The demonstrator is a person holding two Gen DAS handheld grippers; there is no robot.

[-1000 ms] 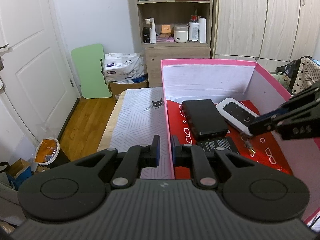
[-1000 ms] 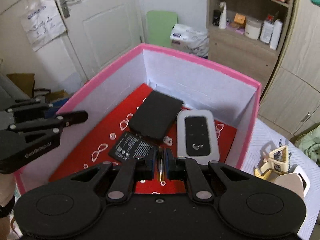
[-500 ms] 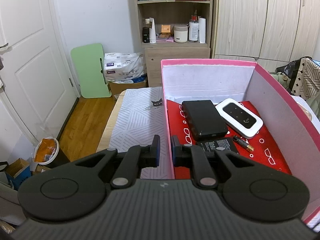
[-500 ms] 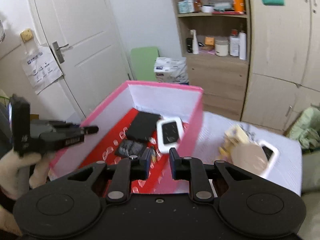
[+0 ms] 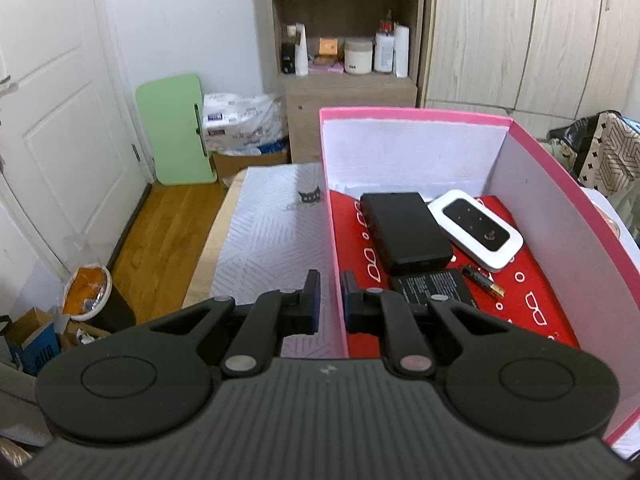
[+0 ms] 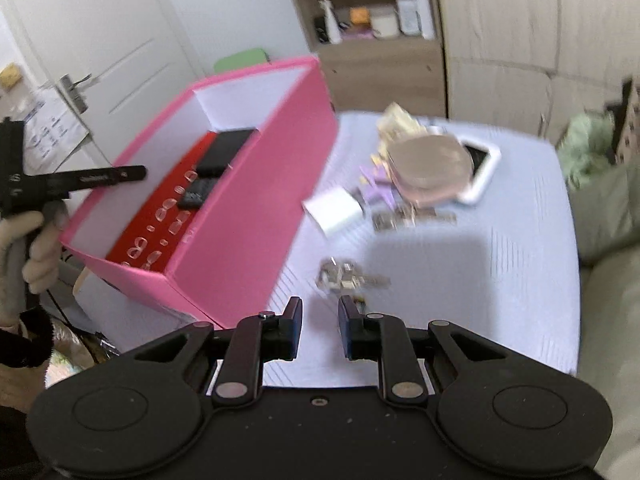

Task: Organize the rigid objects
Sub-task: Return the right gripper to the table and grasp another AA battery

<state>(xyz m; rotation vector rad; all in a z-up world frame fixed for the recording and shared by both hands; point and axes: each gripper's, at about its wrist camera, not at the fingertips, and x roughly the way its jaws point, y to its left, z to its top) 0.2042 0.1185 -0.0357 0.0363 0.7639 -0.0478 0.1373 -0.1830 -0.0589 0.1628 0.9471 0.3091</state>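
Pink box (image 5: pixel 416 114) sits on the left part of my surface (image 6: pixel 460 264), white inside walls, red patterned liner. Inside it: black flat case (image 5: pixel 404 232) toward the back, white pocket router (image 5: pixel 476 230) just right of it with one edge leaning on the case, a black battery pack (image 5: pixel 434 286) in front of the case, and a small battery (image 5: pixel 482 280) with a gold tip lying just right of the pack. My left gripper (image 5: pixel 331 300) is clamped on the box's left wall, one finger outside, one inside, wall pinched between the pads. From the right wrist view, that gripper shows at far left, held by a gloved hand (image 6: pixel 30 248). My right gripper (image 6: pixel 319 320) is outside the box, over the surface near the box's front right corner, jaws partly apart with nothing between them. Frame is motion-blurred. Still loose on the surface: a small cluster of clear and metal bits (image 6: pixel 340 276) just ahead of the right gripper, a white cube (image 6: pixel 334 210) further out, a flat strip of something (image 6: pixel 412 216) beside it, and at the back a heap with a round tan lid-like thing (image 6: pixel 430 162), a white-framed device (image 6: pixel 480 168) under it, plus purple and yellow clips I cannot make out. Shelf unit (image 5: pixel 344 28) and wardrobe behind.
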